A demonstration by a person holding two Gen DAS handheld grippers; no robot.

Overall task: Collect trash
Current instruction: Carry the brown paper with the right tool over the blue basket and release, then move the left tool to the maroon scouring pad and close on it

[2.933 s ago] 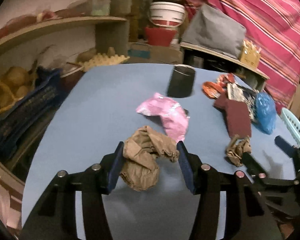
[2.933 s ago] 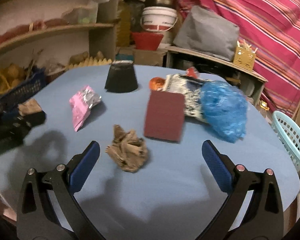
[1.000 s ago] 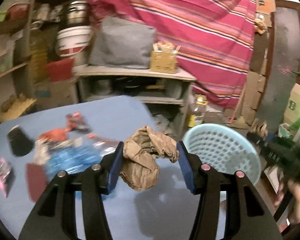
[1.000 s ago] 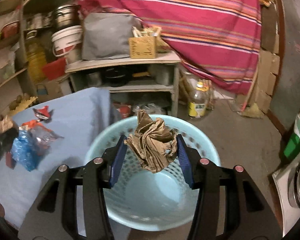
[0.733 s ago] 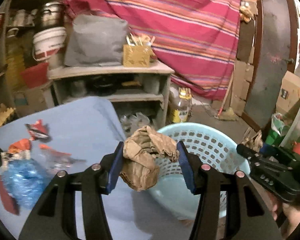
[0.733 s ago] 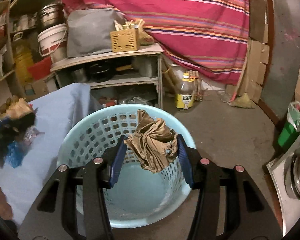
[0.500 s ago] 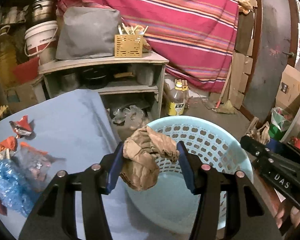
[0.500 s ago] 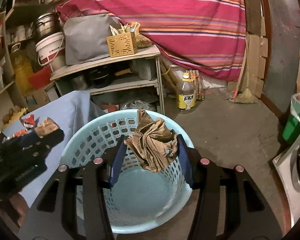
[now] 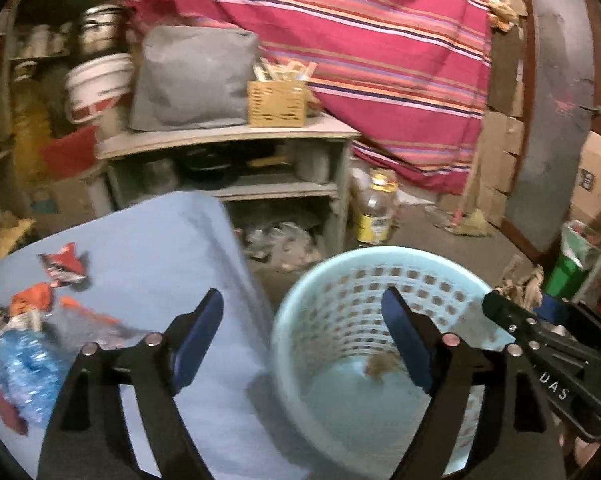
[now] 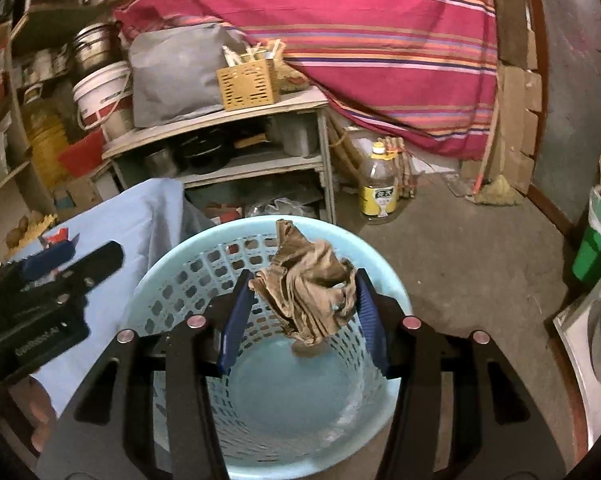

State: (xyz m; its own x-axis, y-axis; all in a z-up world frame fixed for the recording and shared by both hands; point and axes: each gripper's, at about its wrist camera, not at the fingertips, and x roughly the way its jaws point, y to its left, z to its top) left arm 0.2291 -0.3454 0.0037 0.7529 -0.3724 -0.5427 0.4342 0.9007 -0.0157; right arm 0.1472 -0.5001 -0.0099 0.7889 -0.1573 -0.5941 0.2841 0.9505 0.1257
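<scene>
Left gripper [image 9: 302, 338] w/ jaws spread wide, just opened, nothing between them; held over near rim of light-blue basket [image 9: 324, 268]. Brown crumpled paper wad [image 9: 380, 366] lying on basket floor, seen blurred between the open jaws. Right gripper [image 10: 302, 314] clamped partway on a second crumpled brown paper [image 10: 308, 288], both pads pressing its sides, hanging above the basket's open mouth. Blue-covered counter [image 9: 160, 248] just left of basket; blue plastic bag [image 9: 24, 372] & red-orange wrappers [image 9: 62, 268] left near counter's left edge.
</scene>
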